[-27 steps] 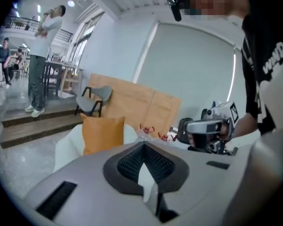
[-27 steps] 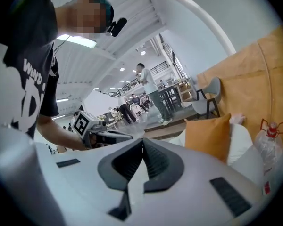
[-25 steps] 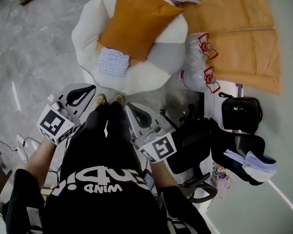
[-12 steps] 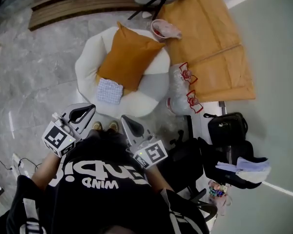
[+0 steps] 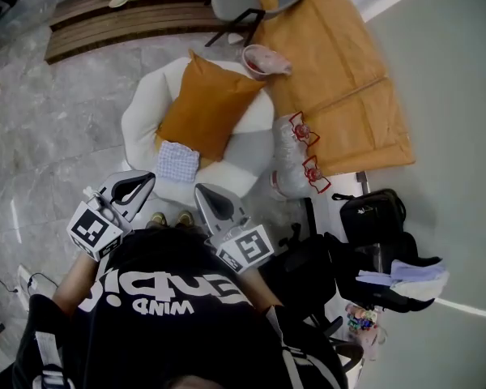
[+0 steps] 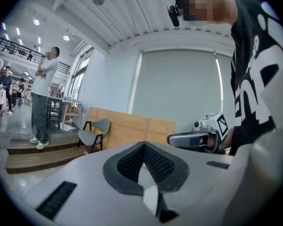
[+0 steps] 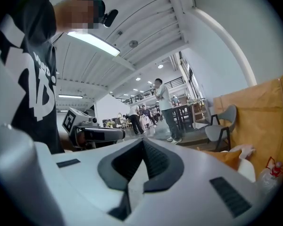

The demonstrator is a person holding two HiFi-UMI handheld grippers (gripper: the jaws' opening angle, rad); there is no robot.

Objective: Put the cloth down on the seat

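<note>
The right gripper [image 7: 142,144] is being held with jaws pressed together at lower centre, nothing between them. The left gripper [image 7: 96,134] is being displayed at middle left, a grey chair [image 7: 221,121] at right.

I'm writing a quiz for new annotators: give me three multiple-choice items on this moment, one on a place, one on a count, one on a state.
1. Where does the folded blue-and-white checked cloth lie? A) on the round white seat, by the orange cushion; B) on the floor; C) in a gripper.
2. How many clear plastic jugs with red handles stand beside the seat? A) one; B) two; C) four.
3. How does the left gripper stand? A) wide open; B) shut on the cloth; C) shut, empty.
Answers: 1 A, the cloth rests on the seat's front edge; 2 B, two stand together; 3 C, its jaws meet with nothing between.
</note>
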